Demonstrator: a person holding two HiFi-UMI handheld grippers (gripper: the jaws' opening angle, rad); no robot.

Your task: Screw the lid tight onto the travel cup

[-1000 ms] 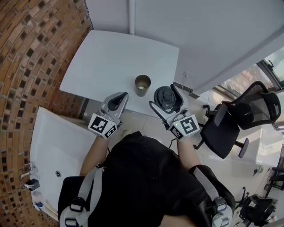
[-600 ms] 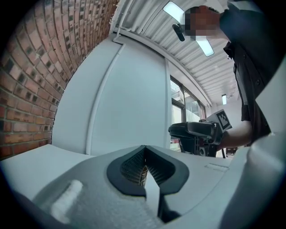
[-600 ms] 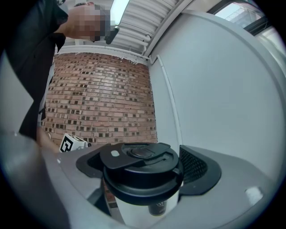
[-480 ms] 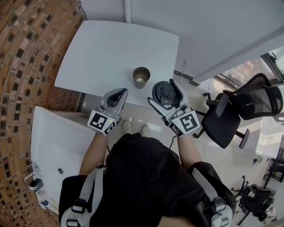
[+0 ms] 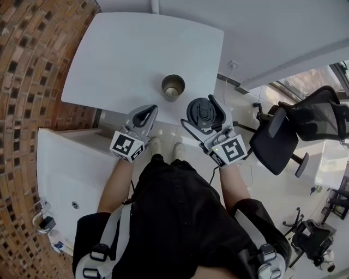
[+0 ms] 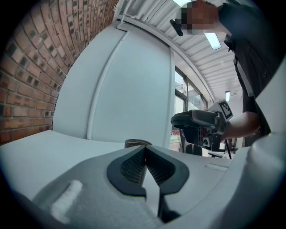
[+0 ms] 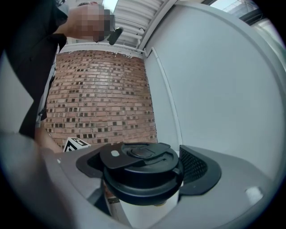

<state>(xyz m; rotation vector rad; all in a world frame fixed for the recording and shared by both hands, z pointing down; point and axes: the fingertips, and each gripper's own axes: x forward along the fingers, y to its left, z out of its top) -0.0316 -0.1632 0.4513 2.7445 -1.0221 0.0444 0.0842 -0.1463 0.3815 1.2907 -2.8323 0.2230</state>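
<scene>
Head view: right gripper point(image 5: 201, 114) level, forward

Findings: a white desk point(image 5: 125, 54) with rounded corners stands against a plain white wall point(image 5: 272, 27). A white pipe point(image 5: 155, 5) runs up that wall behind it. A wall of red-brown brick point(image 5: 27, 82) runs along the desk's left side. A second white desk point(image 5: 68, 174) stands along the brick wall, nearer the camera and apart from the first. The floor point(image 5: 262, 185) is pale. A black mesh-backed office chair point(image 5: 289, 136) stands to the right of the first desk, and another dark chair point(image 5: 313, 242) shows at the lower right. Windows point(image 5: 305, 82) lie on the right side and admit daylight. The ceiling point(image 6: 152, 13) is of white slats and carries lit strip lamps point(image 6: 213, 40).
</scene>
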